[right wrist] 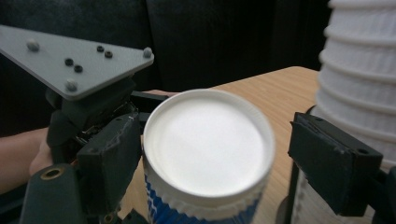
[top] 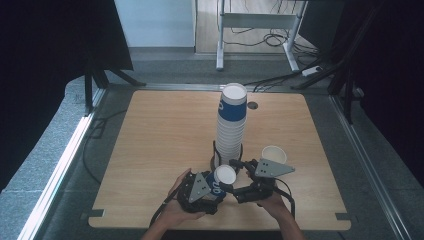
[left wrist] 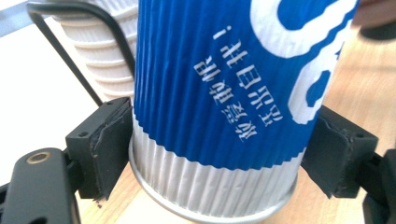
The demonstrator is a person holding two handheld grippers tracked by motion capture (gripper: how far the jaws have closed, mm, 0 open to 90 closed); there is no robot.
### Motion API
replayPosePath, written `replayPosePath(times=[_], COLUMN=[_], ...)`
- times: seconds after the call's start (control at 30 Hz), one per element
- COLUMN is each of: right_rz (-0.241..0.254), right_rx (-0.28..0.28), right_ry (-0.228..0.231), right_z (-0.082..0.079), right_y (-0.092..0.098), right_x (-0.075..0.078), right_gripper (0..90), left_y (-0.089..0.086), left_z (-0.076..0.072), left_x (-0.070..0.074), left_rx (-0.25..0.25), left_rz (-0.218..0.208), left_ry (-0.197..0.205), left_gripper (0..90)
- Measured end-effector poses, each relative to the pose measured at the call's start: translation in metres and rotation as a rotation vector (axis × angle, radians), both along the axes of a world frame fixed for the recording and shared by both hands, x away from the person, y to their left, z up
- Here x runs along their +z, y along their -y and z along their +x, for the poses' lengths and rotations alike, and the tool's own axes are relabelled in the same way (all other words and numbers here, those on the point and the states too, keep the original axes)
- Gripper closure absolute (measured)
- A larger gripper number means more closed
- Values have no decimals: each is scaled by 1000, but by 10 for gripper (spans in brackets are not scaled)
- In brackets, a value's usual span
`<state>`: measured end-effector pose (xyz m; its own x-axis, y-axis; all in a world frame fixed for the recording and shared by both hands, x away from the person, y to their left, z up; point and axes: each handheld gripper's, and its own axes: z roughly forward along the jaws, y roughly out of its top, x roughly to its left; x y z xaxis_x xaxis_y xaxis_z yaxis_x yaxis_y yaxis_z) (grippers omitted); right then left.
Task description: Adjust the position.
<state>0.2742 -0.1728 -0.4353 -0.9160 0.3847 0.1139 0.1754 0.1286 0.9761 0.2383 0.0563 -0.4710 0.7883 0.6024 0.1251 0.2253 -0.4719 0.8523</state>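
**Wooden table, cup between 2 grippers**

Wooden table with tall cup stack in a wire holder at centre. Near front edge, blue cup tilted, pinched at its base by left gripper, both pads pressing. Right gripper spread around cup rim, right pad clearly apart. Second cup just behind right gripper.

I'm working in what looks like a lab or test room rather than a home. The wooden desk sits inside black curtains hung on both sides, on a grey carpet floor. Behind it stands a bare metal desk frame with loose cables and a power strip (all left lying on the floor).
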Motion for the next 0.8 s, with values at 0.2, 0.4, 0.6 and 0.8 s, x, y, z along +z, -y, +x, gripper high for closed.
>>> replayPosePath(times=[0.2,0.4,0.6,0.8], right_rz=[-31,-113,-174,-200], right_rx=[-7,25,38,49], right_ry=[3,-7,-32,-70], right_z=[1,1,4,7], right_y=[13,17,14,9], right_x=[5,5,-4,-13], right_gripper=[180,180,177,171], left_y=[0,5,10,15], left_z=[1,0,-2,-7], left_x=[-3,-8,-13,-13], left_rx=[27,43,55,73], left_rz=[97,205,302,386], left_ry=[34,76,122,185], left_gripper=[167,167,167,167])
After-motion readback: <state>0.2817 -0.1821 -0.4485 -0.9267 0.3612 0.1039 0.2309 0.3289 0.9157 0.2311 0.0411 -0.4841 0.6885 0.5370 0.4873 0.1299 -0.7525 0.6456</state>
